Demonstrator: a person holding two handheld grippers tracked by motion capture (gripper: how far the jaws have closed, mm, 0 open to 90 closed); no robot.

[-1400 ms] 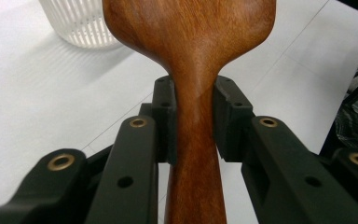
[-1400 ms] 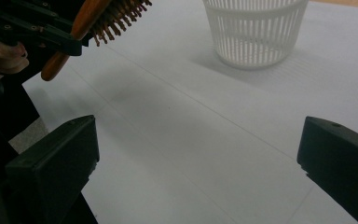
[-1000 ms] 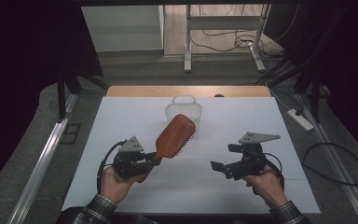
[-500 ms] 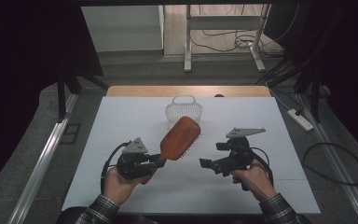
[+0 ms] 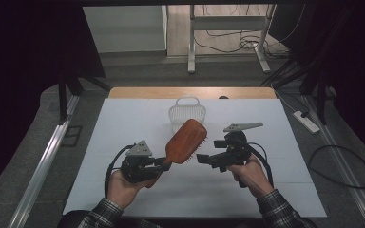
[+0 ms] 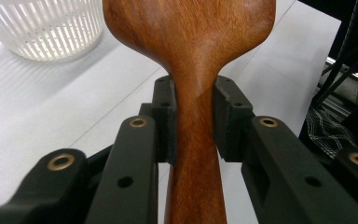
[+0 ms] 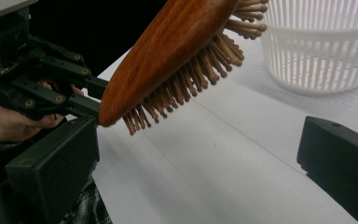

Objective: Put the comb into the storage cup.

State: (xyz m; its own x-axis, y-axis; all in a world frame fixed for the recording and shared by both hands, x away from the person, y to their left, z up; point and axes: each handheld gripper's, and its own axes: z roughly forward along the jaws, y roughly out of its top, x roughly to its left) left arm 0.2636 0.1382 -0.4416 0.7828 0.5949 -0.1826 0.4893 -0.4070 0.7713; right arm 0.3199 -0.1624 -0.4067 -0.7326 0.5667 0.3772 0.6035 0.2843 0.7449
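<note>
Compared with a second ago, the right gripper (image 5: 203,158) has come closer to the brush head, and the hairbrush (image 5: 186,141) now sits a bit lower and nearer to the person. On the left side, the left gripper (image 5: 164,164) is clamped on the wooden handle, both pads pressing its narrow neck. From there the hairbrush rises tilted above the white table (image 5: 123,123), its bristles turned to the right. Behind it stands the white basket (image 5: 187,115), apart from the brush. At the right, the right gripper holds nothing; its jaws stand wide apart, just beside the bristles.
</note>
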